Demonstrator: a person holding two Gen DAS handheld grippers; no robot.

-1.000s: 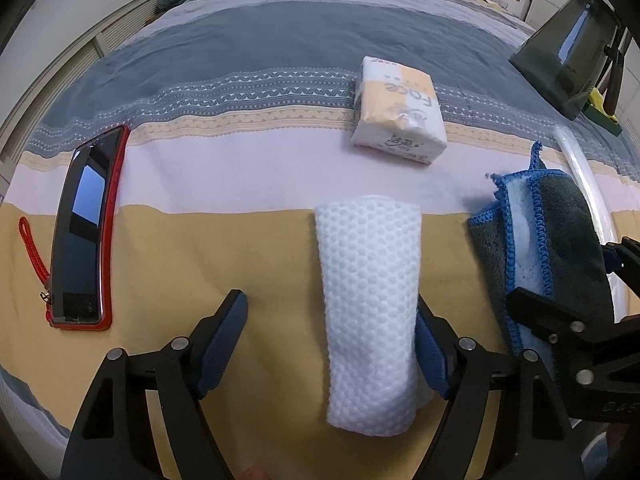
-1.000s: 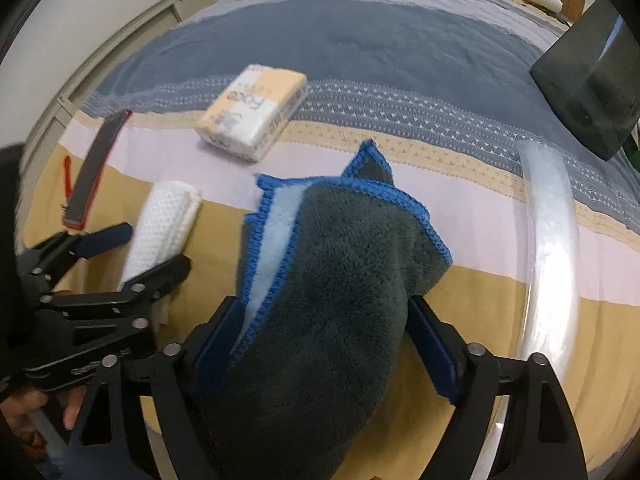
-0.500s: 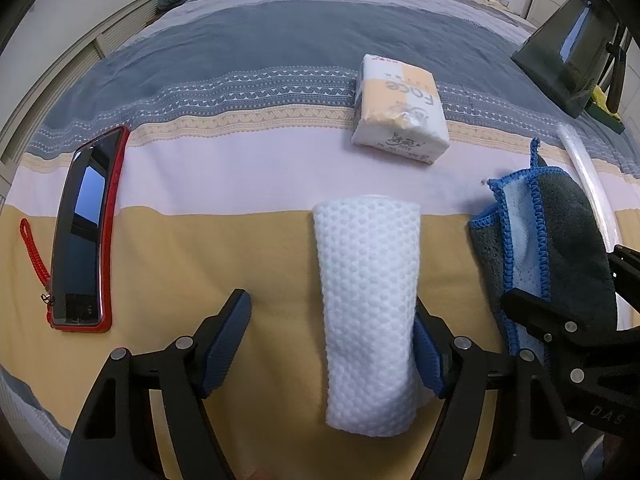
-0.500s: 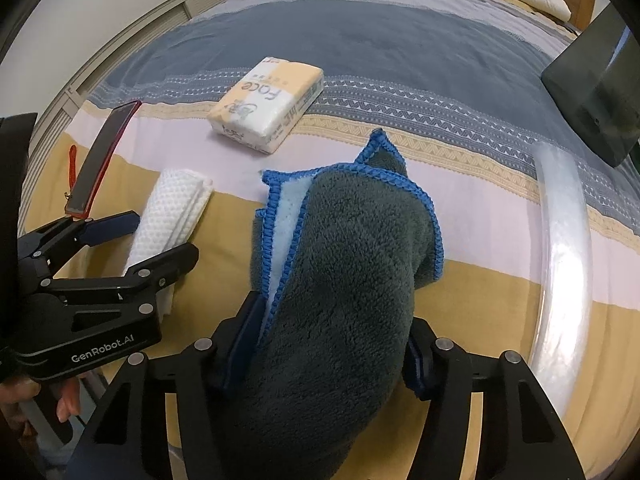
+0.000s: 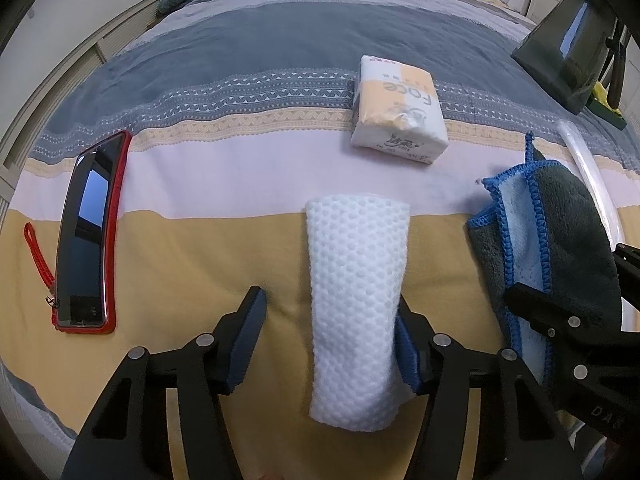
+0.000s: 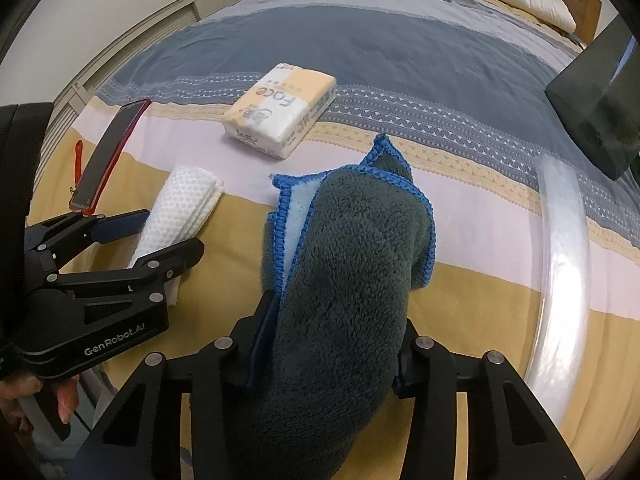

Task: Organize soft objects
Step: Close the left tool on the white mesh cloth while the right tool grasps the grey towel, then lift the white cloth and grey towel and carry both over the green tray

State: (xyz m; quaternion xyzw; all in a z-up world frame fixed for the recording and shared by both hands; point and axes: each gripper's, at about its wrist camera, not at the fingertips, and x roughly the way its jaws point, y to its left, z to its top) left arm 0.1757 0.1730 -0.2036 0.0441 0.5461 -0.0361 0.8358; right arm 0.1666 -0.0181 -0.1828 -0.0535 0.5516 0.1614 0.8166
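Both tongs have narrowed: the right tongs (image 6: 328, 344) now squeeze the grey towel (image 6: 352, 264), while the left tongs (image 5: 328, 340), half wide, are closing around the white cloth (image 5: 356, 280), so lifting can follow.

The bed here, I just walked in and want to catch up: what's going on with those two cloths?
A person is working on the bed with a gripper in each hand. The left gripper is closing around a folded white cloth; one pad touches it, the other is still apart. The right gripper is closing on a grey towel with blue edging, squeezed between its pads. Both cloths still lie on the bed. A tissue pack and a phone lie untouched.
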